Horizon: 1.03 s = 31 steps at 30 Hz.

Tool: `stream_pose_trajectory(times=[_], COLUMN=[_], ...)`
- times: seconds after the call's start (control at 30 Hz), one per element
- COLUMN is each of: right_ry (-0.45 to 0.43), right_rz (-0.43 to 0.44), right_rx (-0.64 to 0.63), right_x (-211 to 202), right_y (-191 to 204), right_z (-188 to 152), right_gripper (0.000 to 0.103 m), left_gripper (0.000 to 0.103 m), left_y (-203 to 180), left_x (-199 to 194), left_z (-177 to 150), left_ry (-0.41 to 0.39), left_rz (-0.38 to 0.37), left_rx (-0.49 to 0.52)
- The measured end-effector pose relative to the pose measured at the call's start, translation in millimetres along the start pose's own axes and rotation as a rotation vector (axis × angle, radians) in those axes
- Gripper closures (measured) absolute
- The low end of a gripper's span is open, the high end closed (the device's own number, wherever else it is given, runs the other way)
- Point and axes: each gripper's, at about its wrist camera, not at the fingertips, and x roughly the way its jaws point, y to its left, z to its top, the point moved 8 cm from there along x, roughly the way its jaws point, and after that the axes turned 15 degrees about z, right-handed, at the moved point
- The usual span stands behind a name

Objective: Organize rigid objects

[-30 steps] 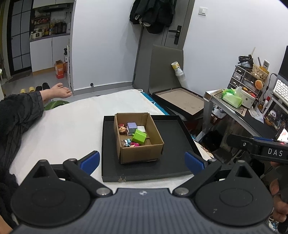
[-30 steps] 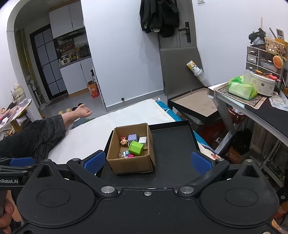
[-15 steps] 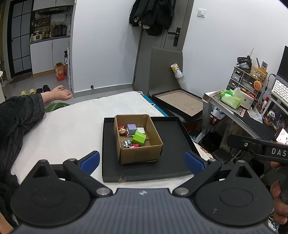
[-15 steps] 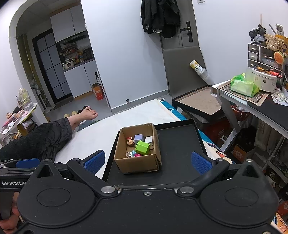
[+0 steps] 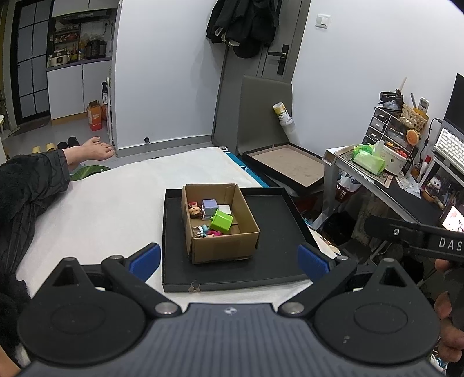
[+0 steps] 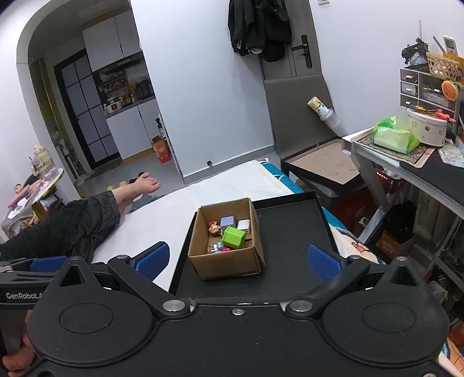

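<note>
Both tongs wide, empty: left tongs, right tongs. Toys sit in cardboard box; step likely finished, else reach in.

White walls enclose the room. Straight ahead of the hand-held gripper, dark coats hang over a grey door. To the front left, a kitchen with white cabinets opens beyond a black-framed glass door. To the right stands a cluttered desk.
</note>
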Motion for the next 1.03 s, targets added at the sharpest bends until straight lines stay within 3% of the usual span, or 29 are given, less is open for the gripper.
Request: stream_pose_trajectory(times=[1.03], right_ry=[0.035], right_rz=[-0.029], right_rx=[-0.011], right_x=[14.1], right_y=[1.5], right_z=[-9.2], right_gripper=[0.000], left_gripper=[0.003], left_y=[10.5], left_x=[9.3], left_z=[-5.4], left_ry=[0.000], left_rz=[0.000], left_rx=[-0.024])
